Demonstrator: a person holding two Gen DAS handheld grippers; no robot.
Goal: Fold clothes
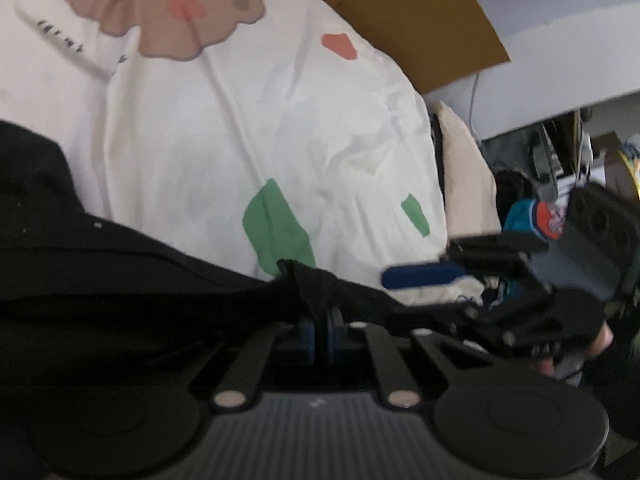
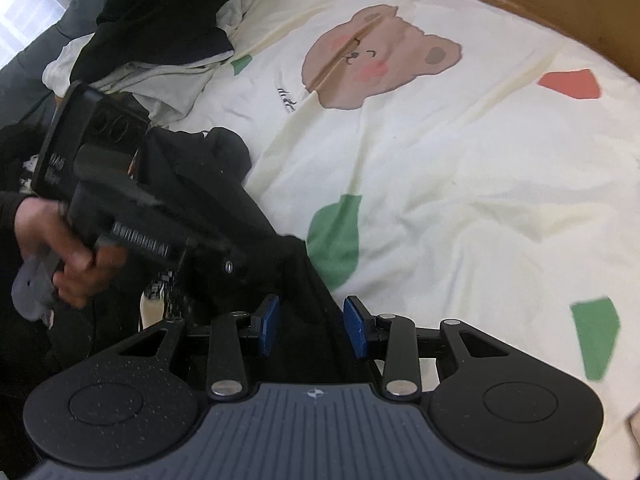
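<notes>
**Between the blue pads: black cloth on a bear-print sheet**

Left of the right gripper (image 2: 311,326), a hand (image 2: 60,248) grasps the left gripper (image 1: 319,334), whose body carries white lettering too blurred to read. That gripper's jaws are pinched together on a fold of the black garment (image 1: 120,280), which bunches up between its blue pads (image 1: 306,340) and spreads away to its left.

Ahead of both tools lies a white sheet (image 2: 460,160) printed with a brown bear (image 2: 372,56); small dark script beside the bear cannot be made out.

The right gripper stands partly open, its blue pads (image 2: 354,332) apart, with the garment's edge running between them; whether they touch it cannot be told.

Beyond the sheet, cardboard (image 1: 420,20) shows.
</notes>
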